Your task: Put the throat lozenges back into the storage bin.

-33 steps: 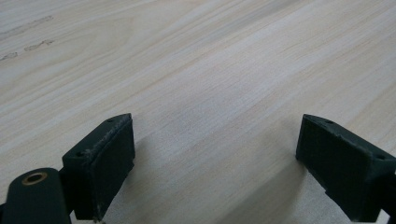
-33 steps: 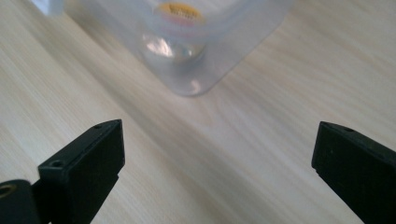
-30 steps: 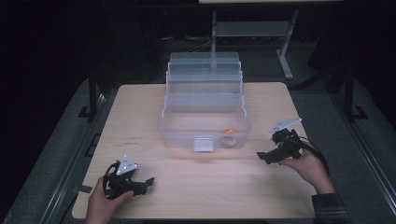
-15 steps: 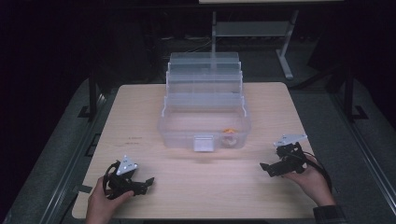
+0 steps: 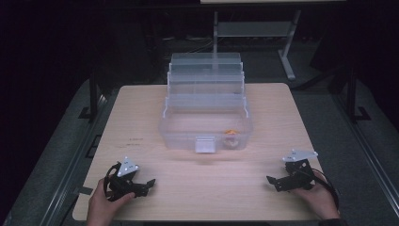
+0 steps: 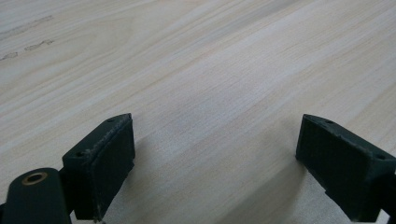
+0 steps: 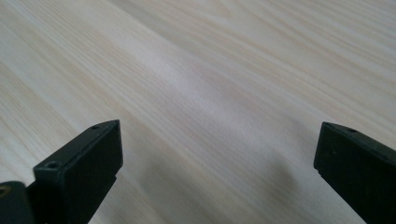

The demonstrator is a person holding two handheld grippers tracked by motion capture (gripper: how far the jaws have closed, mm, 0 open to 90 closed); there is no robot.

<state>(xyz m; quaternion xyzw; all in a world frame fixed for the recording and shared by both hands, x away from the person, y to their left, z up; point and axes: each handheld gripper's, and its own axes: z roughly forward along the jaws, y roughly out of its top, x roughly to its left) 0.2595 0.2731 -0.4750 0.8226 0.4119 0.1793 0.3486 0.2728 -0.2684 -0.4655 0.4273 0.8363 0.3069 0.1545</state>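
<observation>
Clear plastic box [image 5: 207, 123] sits mid table [image 5: 141, 108], lid trays stepped up toward far side. Small orange thing [image 5: 230, 132] inside, near right front corner, by white latch [image 5: 205, 144].

Right hand-held gripper [image 5: 275, 181] rests at near right edge of table, jaws spread wide, nothing between. Left hand-held gripper [image 5: 148, 183] rests near left, jaws spread too, empty.

Box lies far and left of right one, far and right of left one. Orange thing closer to right one. Box long side runs left-right.

Table [image 5: 141, 113] brightly lit from above, surroundings near black; close views soft, faint shadows.
</observation>
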